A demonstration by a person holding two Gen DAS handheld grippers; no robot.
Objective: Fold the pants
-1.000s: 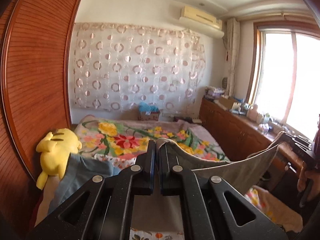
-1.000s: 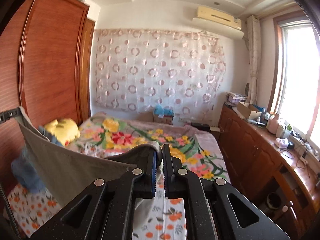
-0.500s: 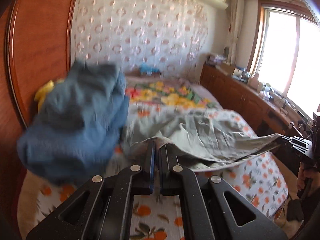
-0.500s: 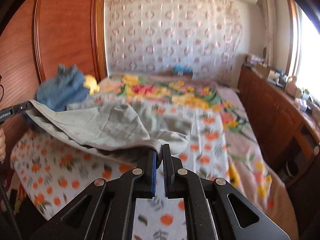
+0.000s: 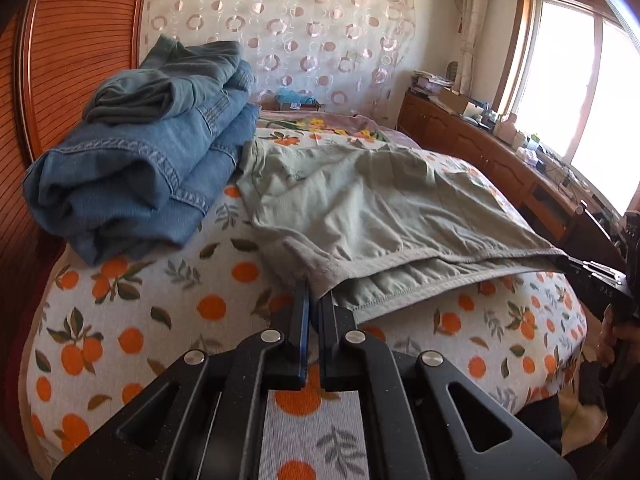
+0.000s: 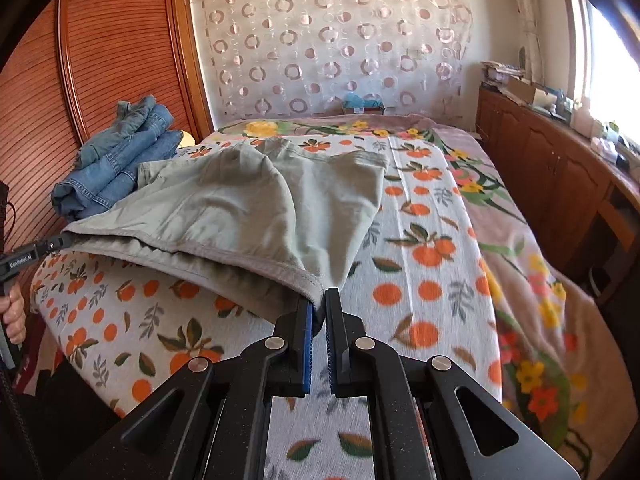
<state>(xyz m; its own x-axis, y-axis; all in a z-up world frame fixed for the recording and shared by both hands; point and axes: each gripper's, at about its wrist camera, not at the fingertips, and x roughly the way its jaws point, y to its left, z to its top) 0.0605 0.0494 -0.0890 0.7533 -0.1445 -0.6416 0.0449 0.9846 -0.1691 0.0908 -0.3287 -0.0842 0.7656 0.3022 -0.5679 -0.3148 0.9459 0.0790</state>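
Observation:
Grey-green pants [image 5: 360, 208] lie spread on the bed, waistband toward me, legs stretching away; they also show in the right wrist view [image 6: 248, 208]. My left gripper [image 5: 314, 300] is shut on the left corner of the waistband, just above the bed. My right gripper [image 6: 318, 304] is shut on the right corner of the waistband. The waistband edge hangs taut between the two grippers, slightly lifted off the bedspread. The right gripper also shows at the right edge of the left wrist view [image 5: 592, 276].
A pile of folded blue jeans [image 5: 144, 152] sits on the bed to the left of the pants. The bedspread [image 6: 420, 288] has an orange-fruit print. A wooden wardrobe [image 6: 100, 60] stands on the left, a wooden cabinet [image 6: 560, 168] along the right.
Both grippers have come down from chest height with the pants. The pants, held hanging in the air before, now lie laid out flat on the bed.

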